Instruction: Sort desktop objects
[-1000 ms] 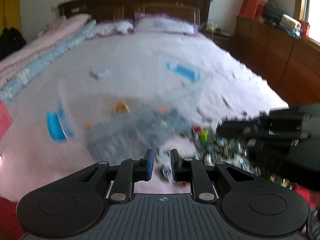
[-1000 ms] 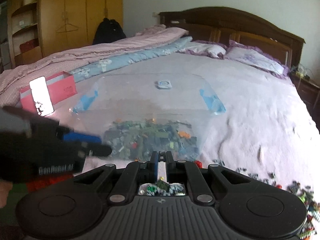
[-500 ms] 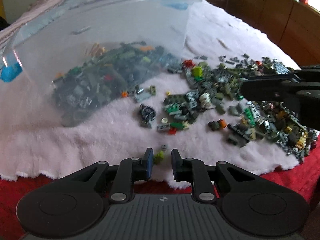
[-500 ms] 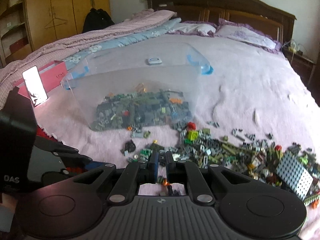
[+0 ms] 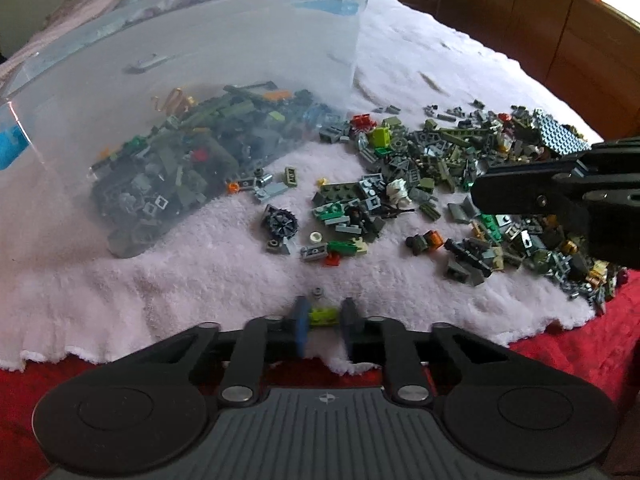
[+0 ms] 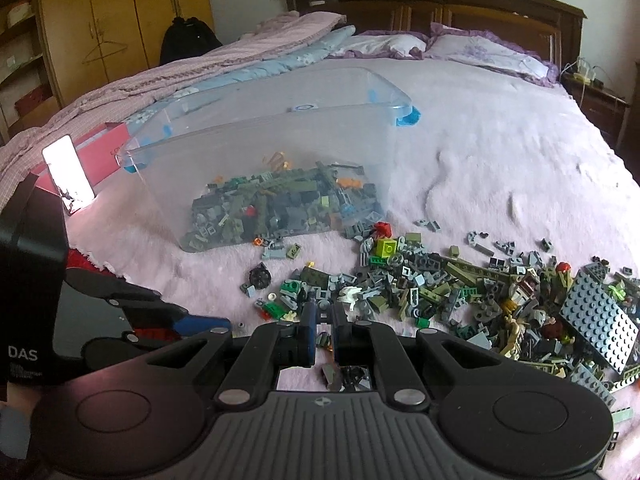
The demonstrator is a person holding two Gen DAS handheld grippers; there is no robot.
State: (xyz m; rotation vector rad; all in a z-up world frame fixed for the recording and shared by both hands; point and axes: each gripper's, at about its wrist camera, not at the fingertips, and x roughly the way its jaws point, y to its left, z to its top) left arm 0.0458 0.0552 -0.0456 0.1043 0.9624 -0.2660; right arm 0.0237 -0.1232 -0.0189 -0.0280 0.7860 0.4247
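Left gripper (image 5: 323, 317) lower, lime brick (image 5: 323, 315) between jaws

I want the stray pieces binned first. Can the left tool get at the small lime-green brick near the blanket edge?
Probably yes. The lime-green brick already lies between the open fingers of the left tool, on bare pink blanket, with only one tiny grey stud nearby and nothing in the way.

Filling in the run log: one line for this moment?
left gripper: open around lime brick | right gripper: open, empty | clear bin: part-filled | loose bricks: on blanket
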